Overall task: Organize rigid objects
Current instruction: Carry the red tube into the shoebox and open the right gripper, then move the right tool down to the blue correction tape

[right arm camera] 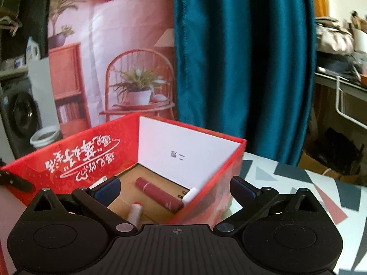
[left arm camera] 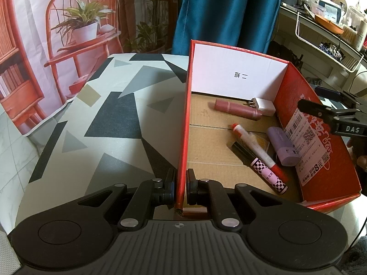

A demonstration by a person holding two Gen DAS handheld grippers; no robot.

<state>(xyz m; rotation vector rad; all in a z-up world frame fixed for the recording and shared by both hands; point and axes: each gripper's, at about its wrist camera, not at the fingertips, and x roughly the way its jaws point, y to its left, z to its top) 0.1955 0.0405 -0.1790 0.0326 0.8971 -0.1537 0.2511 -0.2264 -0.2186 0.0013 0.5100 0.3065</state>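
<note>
Red cardboard box [left arm camera: 321,142] sits on a table [left arm camera: 110,119] covered in a grey, black and white geometric pattern, open at the top, with a white inner panel at its far end and a brown corrugated floor. The left gripper [left arm camera: 181,185] has its two black fingers pressed onto the box's left wall near the near-left corner, one pad outside and one inside, pinching the thin red wall between them. Inside the box, along the far wall, lies a dusty-pink tube [left arm camera: 237,109], and touching its right end in the far-right corner is a white charger plug [left arm camera: 263,106]. Nearer the right wall lies a lilac cylinder [left arm camera: 283,145], and beside it a white pen with red ends [left arm camera: 257,147] crosses over a black tube with a checkered label [left arm camera: 261,168]; a small amber packet [left arm camera: 261,141] shows partly under the pen. The right gripper [right arm camera: 175,192] hovers above the box's right wall with its fingers spread wide and nothing between them; in the left wrist view it shows at the right edge, above that wall. A teal curtain [right arm camera: 240,68] and a printed backdrop of a red chair and potted plant [left arm camera: 80,29] hang behind the table.
</note>
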